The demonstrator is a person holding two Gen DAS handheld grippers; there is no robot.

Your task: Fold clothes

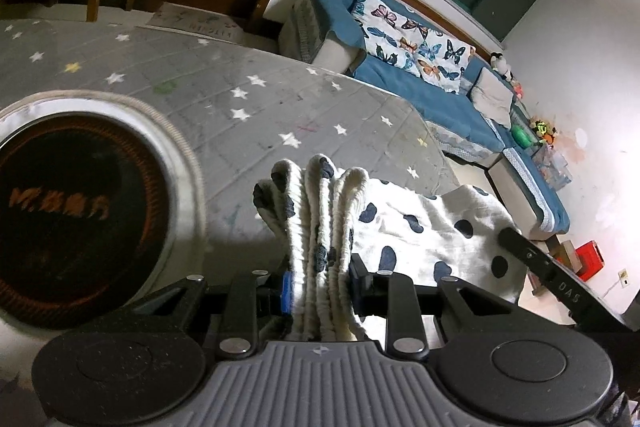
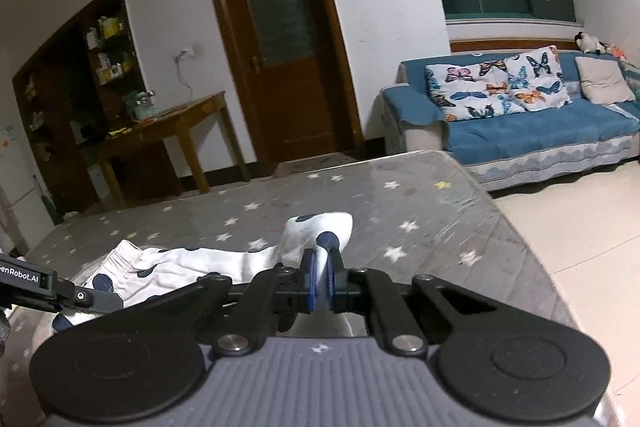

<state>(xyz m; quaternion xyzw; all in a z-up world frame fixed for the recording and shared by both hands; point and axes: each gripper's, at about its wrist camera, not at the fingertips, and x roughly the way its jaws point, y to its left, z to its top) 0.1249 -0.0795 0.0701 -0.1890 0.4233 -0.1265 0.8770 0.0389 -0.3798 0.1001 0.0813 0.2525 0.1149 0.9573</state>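
A white garment with dark blue dots hangs between both grippers above a grey star-patterned mat. My left gripper is shut on its bunched, ribbed waistband, which sticks up between the pads. In the right wrist view my right gripper is shut on a thin corner of the same garment, and the cloth trails off to the left over the mat. The right gripper's black body shows at the right edge of the left wrist view; the left gripper's body shows at the left edge of the right wrist view.
A round dark rug with orange lettering lies left on the mat. A blue sofa with butterfly cushions stands beyond the mat's far edge, by bare tiled floor. A wooden table and a brown door are behind.
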